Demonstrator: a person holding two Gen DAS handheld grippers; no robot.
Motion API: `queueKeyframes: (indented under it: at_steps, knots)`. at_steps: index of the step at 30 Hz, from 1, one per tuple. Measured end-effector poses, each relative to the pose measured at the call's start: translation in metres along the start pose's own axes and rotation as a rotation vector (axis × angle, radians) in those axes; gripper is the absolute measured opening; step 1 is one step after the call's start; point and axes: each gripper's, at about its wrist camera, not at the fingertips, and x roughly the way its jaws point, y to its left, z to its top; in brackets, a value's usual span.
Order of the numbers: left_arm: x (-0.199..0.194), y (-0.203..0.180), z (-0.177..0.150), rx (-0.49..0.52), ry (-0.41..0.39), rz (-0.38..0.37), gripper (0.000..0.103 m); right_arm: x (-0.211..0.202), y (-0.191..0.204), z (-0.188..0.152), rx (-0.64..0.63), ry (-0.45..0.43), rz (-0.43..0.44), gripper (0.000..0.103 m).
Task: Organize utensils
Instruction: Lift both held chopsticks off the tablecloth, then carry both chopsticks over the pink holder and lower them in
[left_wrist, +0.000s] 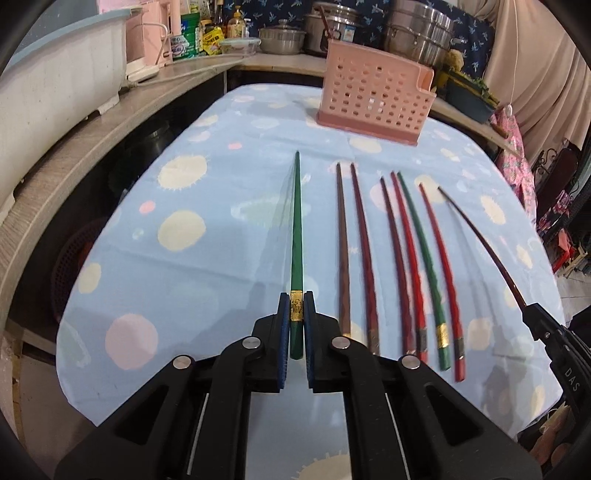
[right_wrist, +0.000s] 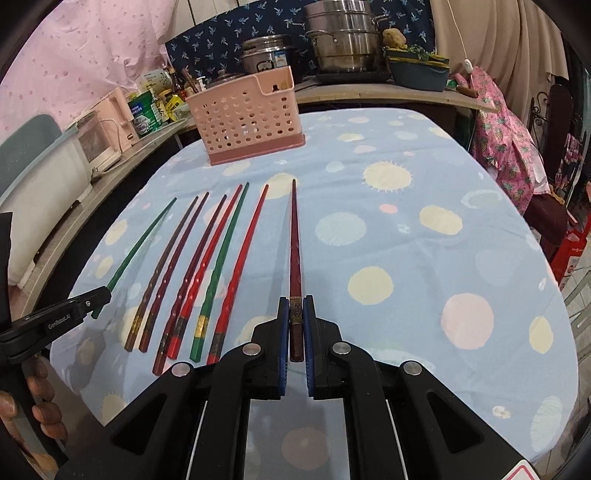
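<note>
Green chopstick (left_wrist: 296, 236) sits pinched in your left gripper (left_wrist: 296, 314); the dark red chopstick (right_wrist: 294, 251) is pinched in your right gripper (right_wrist: 295, 317). Six more lie between them on the tablecloth (left_wrist: 221, 258). The pink basket (left_wrist: 373, 92) waits far ahead. Each stick is held only near its end, so it could swing, slip out, or miss the basket.

Bottle labels (left_wrist: 186, 40) on counter illegible

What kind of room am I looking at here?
Most likely a home kitchen or dining corner: stacked steel pots on a counter, bottles and jars along it, and a table with a dotted blue cloth bearing chopsticks and a pink utensil basket.
</note>
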Motion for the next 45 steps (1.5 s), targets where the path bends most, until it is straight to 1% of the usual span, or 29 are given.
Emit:
queueKeyframes:
  at_steps: [3,9,17,21,26,31,36,37,38,39,42,45]
  knots:
    - [-0.012,0.001,0.017,0.002,-0.035,-0.012,0.007,-0.008,0.000,0.018,-0.016,-0.031,-0.005,0.007]
    - [-0.037,0.002,0.063,0.005,-0.117,-0.031,0.007,-0.022,0.000,0.063,-0.027,-0.101,-0.001,0.007]
    - [-0.062,0.000,0.141,0.011,-0.215,-0.055,0.007,-0.029,-0.002,0.133,-0.014,-0.167,0.030,0.007]
    - [-0.067,-0.005,0.179,0.023,-0.271,-0.037,0.007,-0.029,0.000,0.171,-0.011,-0.203,0.040,0.007]
    - [-0.066,-0.009,0.216,0.019,-0.302,-0.042,0.007,-0.031,0.003,0.212,-0.013,-0.246,0.055,0.007]
    - [-0.077,-0.014,0.248,0.000,-0.345,-0.085,0.007,-0.037,0.008,0.252,0.005,-0.301,0.097,0.007]
    - [-0.094,-0.022,0.287,-0.018,-0.440,-0.108,0.007,-0.045,0.017,0.295,0.022,-0.393,0.147,0.007]
    - [-0.096,-0.023,0.294,-0.023,-0.455,-0.112,0.007,-0.045,0.017,0.295,0.022,-0.393,0.147,0.007]
    - [-0.099,-0.023,0.303,-0.033,-0.474,-0.117,0.007,-0.046,0.024,0.313,0.021,-0.432,0.153,0.007]
    - [-0.101,-0.023,0.310,-0.041,-0.487,-0.123,0.007,-0.046,0.024,0.313,0.021,-0.432,0.153,0.007]
    - [-0.101,-0.024,0.333,-0.065,-0.524,-0.138,0.007,-0.043,0.031,0.340,0.028,-0.474,0.161,0.007]
    - [-0.092,-0.028,0.350,-0.075,-0.540,-0.136,0.007,-0.033,0.037,0.362,0.037,-0.491,0.171,0.007]
